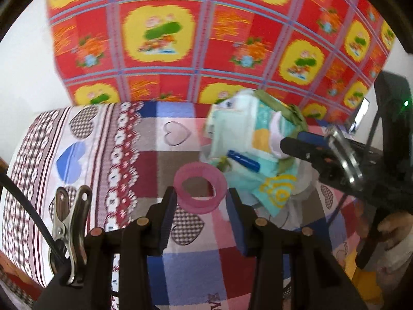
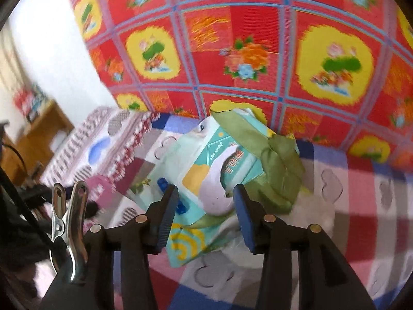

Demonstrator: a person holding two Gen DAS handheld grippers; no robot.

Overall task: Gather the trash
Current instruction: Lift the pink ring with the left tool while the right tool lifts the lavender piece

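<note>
Left claw point(image 1: 201, 201) round pink ring point(image 1: 200, 187), bed edge point(image 1: 33, 206) near

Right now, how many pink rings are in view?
1. The ring sits between the left fingers, beside the wrapper pile. Others may be hidden under it.

Bed point(image 1: 85, 139) covered by sheet with heart, stripe and check print in pink, blue, maroon. Behind it, hung upright, a red cloth point(image 1: 206, 38) with yellow flower panels and blue grid lines. White wall point(image 1: 23, 77) on the left of both views. Right wrist view: wooden furniture point(image 2: 38, 134) far left, blurred. Daylight even, soft shadows on sheet
</note>
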